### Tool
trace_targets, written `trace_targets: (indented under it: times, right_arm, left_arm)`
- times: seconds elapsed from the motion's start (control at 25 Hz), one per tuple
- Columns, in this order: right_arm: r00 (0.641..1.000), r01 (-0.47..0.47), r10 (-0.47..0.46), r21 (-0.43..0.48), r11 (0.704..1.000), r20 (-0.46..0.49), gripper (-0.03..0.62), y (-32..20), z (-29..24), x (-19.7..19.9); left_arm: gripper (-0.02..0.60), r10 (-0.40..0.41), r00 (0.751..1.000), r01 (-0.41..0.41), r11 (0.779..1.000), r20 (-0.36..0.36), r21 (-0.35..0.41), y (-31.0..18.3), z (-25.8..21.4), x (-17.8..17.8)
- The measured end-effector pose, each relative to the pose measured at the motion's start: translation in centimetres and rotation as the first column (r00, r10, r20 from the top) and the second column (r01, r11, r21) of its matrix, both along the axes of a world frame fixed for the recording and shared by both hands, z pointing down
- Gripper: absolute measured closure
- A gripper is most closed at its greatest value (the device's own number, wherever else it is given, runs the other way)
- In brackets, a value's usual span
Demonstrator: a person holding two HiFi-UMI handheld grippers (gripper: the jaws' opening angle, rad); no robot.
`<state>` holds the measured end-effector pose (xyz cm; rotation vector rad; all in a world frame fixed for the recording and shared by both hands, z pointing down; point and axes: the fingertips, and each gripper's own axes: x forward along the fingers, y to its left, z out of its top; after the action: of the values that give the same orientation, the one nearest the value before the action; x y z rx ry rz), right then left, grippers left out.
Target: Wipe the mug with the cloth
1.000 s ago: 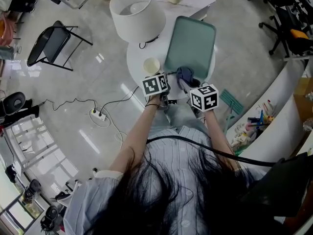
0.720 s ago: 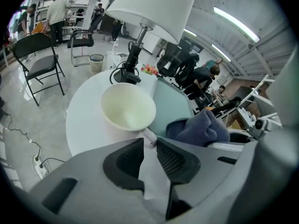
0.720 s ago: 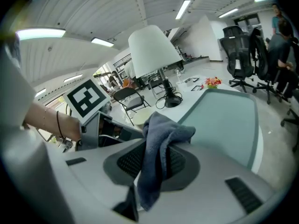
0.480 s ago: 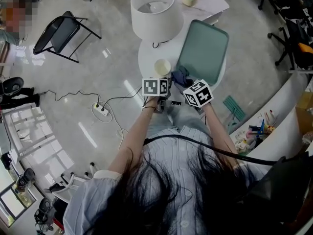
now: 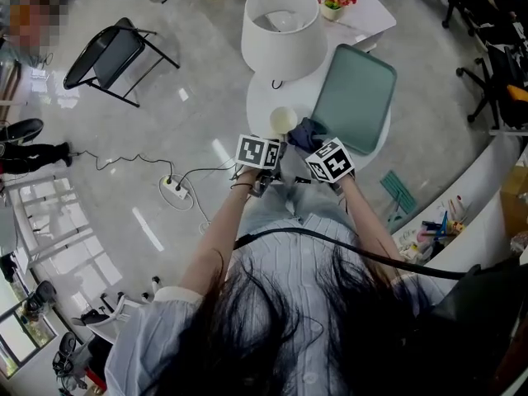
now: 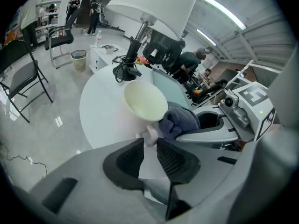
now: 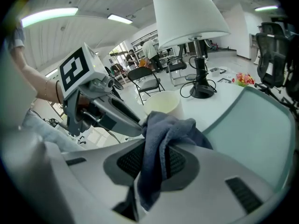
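A cream mug [image 6: 145, 99] hangs tilted over the round white table [image 6: 103, 111], its mouth towards the left gripper view. My left gripper [image 6: 148, 141] is shut on its handle [image 6: 152, 133]. A dark blue cloth [image 7: 161, 139] is pinched in my right gripper [image 7: 156, 160] and drapes over its jaws. The cloth [image 6: 180, 120] presses against the mug's side by the handle. From the head view, the mug [image 5: 283, 120] and cloth [image 5: 307, 133] sit at the table's near edge, with the left gripper [image 5: 276, 143] and right gripper [image 5: 318, 148] close together.
A white-shaded lamp [image 5: 280, 27] with a black base and cord stands at the table's far side. A large green tray [image 5: 356, 97] covers the table's right half. A black folding chair [image 5: 111, 56] and a power strip [image 5: 177, 190] are on the floor to the left.
Both grippers have drawn closer together at the table's near edge, and the cloth in the right gripper has come up against the mug. The head camera has shifted a little.
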<state>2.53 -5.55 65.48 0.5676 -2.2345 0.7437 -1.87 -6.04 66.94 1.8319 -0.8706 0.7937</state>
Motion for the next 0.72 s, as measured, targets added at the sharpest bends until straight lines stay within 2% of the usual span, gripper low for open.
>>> trace_targets:
  times: [0.24,0.36,0.6,0.68,0.72]
  right_arm:
    - [0.996,-0.087,0.087,-0.014,0.996,0.014,0.508,-0.8,-0.1,-0.6]
    - [0.995,-0.099,0.099,-0.014,0.995,0.009,0.508,-1.0,-0.1,-0.5]
    - [0.994,-0.111,0.111,-0.009,0.994,0.001,0.508,-1.9,-0.1,-0.9]
    - [0.993,-0.119,0.119,-0.016,0.993,0.005,0.508,-2.1,-0.1,-0.9]
    - [0.992,-0.124,0.124,-0.022,0.992,0.009,0.508,-2.1,-0.1,-1.0]
  left_arm:
    - [0.483,0.029,0.999,-0.030,1.000,0.013,0.004,-0.7,0.0,-2.5]
    - [0.483,0.036,0.999,-0.036,0.999,0.017,0.001,-0.9,0.0,-3.4]
    - [0.483,-0.025,1.000,0.025,1.000,0.010,0.010,-2.3,0.0,-5.2]
    - [0.483,-0.032,0.999,0.031,0.998,0.018,0.051,-2.9,-0.3,-5.5]
    - [0.483,-0.016,0.999,0.013,0.995,0.033,0.095,-3.1,-0.6,-5.6]
